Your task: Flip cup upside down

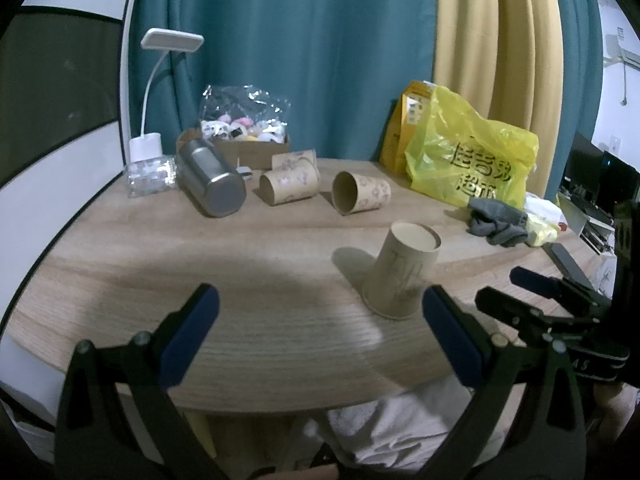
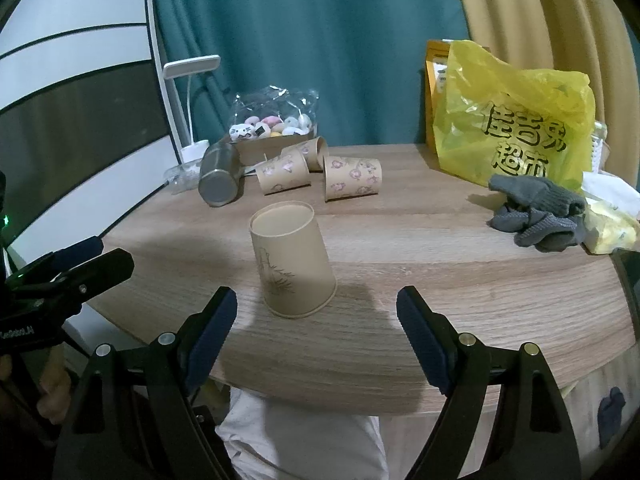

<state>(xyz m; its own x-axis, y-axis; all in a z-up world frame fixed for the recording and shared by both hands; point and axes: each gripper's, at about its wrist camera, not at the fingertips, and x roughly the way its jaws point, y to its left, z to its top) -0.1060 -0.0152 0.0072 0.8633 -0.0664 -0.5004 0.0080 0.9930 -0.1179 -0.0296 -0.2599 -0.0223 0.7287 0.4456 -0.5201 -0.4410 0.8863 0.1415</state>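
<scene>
A tan paper cup (image 1: 402,276) with a faint plant drawing stands upside down, rim on the round wooden table (image 1: 240,280); it also shows in the right wrist view (image 2: 290,266). My left gripper (image 1: 320,320) is open and empty, just in front of the cup and to its left. My right gripper (image 2: 316,320) is open and empty, just in front of the cup; it also shows at the right of the left wrist view (image 1: 506,290). The left gripper shows at the left edge of the right wrist view (image 2: 86,258).
At the back lie three flower-print paper cups (image 2: 352,178) and a steel tumbler (image 2: 218,178) on their sides, next to a box of small toys (image 2: 272,136) and a white lamp (image 1: 146,148). A yellow plastic bag (image 2: 516,120) and grey gloves (image 2: 536,216) sit at the right.
</scene>
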